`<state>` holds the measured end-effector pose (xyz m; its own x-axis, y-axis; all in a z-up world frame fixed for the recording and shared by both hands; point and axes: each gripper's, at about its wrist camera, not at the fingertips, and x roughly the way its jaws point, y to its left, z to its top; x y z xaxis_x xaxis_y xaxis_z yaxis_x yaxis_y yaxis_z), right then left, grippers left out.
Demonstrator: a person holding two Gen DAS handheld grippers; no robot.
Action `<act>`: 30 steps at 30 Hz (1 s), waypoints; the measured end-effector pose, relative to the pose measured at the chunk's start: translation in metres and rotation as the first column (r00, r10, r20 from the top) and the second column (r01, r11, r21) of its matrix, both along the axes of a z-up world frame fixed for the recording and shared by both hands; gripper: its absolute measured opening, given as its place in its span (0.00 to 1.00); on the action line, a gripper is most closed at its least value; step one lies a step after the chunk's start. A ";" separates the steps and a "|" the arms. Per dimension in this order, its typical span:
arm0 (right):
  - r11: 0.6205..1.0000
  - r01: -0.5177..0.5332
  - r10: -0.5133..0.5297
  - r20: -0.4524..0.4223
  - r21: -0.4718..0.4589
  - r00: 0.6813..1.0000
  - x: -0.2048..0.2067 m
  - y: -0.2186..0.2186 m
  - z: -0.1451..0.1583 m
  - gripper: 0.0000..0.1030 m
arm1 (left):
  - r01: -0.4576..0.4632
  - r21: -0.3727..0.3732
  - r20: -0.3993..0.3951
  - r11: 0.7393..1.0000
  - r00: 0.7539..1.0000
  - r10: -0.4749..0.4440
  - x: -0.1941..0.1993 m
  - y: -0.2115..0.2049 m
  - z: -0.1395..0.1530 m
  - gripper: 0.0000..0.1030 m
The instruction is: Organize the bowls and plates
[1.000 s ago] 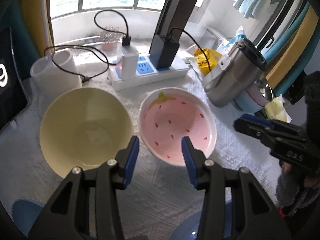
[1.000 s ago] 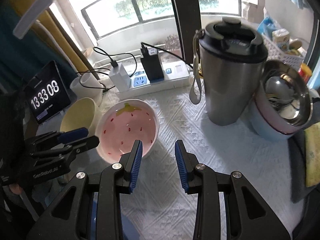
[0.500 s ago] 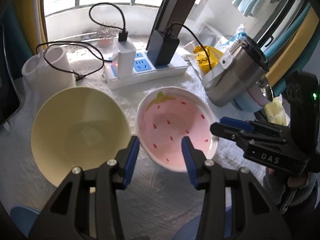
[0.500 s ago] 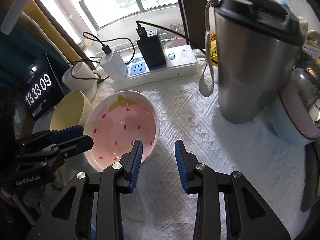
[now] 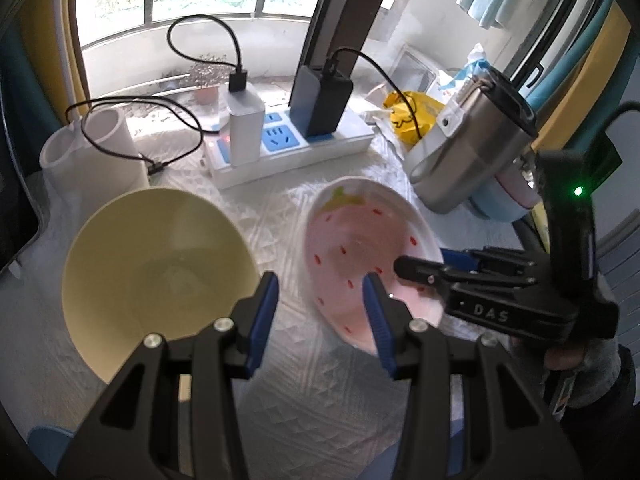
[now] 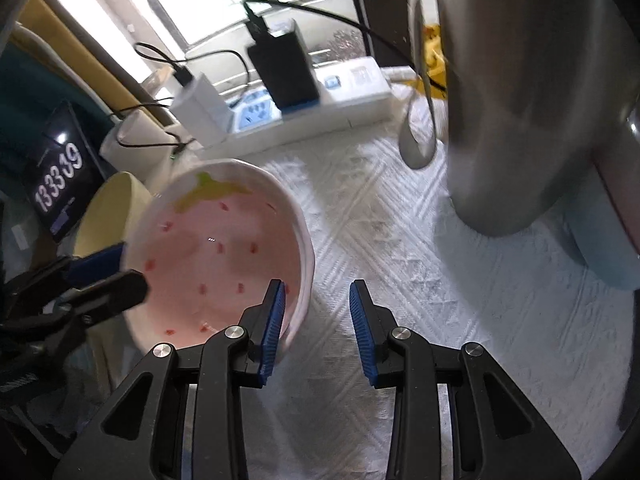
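A lived-in home by a balcony window: a table under a white quilted cloth (image 6: 460, 280), a power strip (image 5: 296, 148) with chargers at its far edge, a steel tumbler (image 5: 472, 152), towels hanging outside

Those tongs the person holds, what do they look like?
Both are black frames with triangular cut-outs and silver screws, ending in two fingers lined with ribbed blue pads. The right tongs carry white "DAS" lettering, a green light and a black cable. The hand holding them wears a grey knitted sleeve.
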<state>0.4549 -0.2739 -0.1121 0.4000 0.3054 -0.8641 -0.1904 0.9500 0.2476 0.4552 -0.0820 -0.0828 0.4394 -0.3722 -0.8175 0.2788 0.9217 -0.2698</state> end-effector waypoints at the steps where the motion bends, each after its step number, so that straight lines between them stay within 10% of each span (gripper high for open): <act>1: 1.000 0.006 -0.006 -0.004 -0.003 1.000 0.000 -0.001 -0.003 0.34 | 0.000 0.007 0.006 1.000 1.000 0.000 0.000 -0.001 0.000 0.44; 16: 0.998 -0.063 0.065 0.061 -0.030 0.996 -0.003 0.008 -0.005 0.19 | 0.030 0.140 0.114 0.990 0.992 -0.046 -0.001 -0.023 -0.003 0.43; 30: 0.997 -0.062 0.058 0.097 0.036 0.994 -0.007 0.006 -0.004 0.13 | 0.057 0.106 0.095 0.993 0.993 -0.068 0.000 -0.024 -0.007 0.29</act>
<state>0.4482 -0.2683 -0.1156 0.4607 0.3642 -0.8094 -0.2713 0.9261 0.2622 0.4549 -0.1062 -0.0902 0.4984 -0.3175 -0.8067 0.3573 0.9230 -0.1426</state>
